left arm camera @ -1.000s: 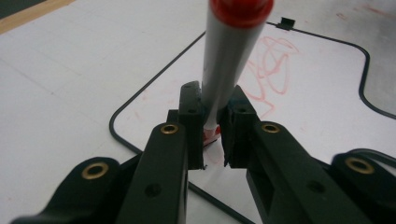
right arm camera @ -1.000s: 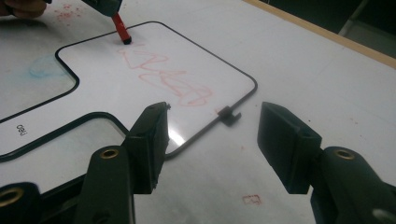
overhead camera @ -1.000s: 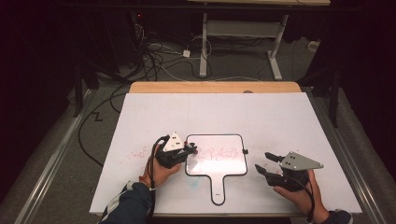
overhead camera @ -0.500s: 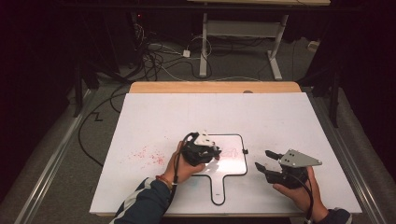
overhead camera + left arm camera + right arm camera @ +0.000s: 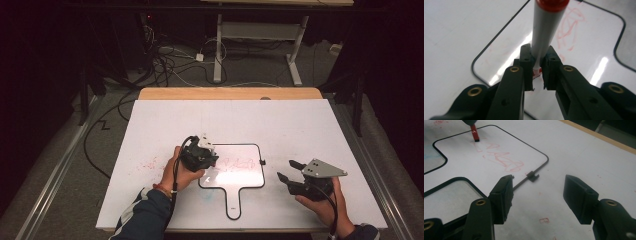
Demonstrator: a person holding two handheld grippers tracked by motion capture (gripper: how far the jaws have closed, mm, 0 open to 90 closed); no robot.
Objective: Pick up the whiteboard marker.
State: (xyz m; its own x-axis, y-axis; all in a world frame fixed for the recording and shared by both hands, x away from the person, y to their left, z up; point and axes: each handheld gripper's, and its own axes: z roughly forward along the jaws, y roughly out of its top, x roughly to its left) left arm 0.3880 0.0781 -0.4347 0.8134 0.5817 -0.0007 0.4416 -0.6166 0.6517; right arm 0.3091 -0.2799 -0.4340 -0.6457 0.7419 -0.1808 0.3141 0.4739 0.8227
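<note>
The left hand-held gripper (image 5: pixel 537 75), jaws clamped on a red marker (image 5: pixel 546 32), works over the small whiteboard (image 5: pixel 250 172) on the bench (image 5: pixel 300 125); light, even pressure should keep strokes clean, while the right hand-held gripper (image 5: pixel 537 195) waits open and empty.

The left gripper (image 5: pixel 202 155), held in the person's left hand (image 5: pixel 179 170), sits toward seven o'clock of the high view, its forearm in a dark sleeve with white stripes (image 5: pixel 145 215) coming up from six o'clock. Its jaws are clamped tight. The right gripper (image 5: pixel 290 172), toward five o'clock in the right hand (image 5: pixel 322 202), points to nine o'clock, jaws spread and empty.
</note>
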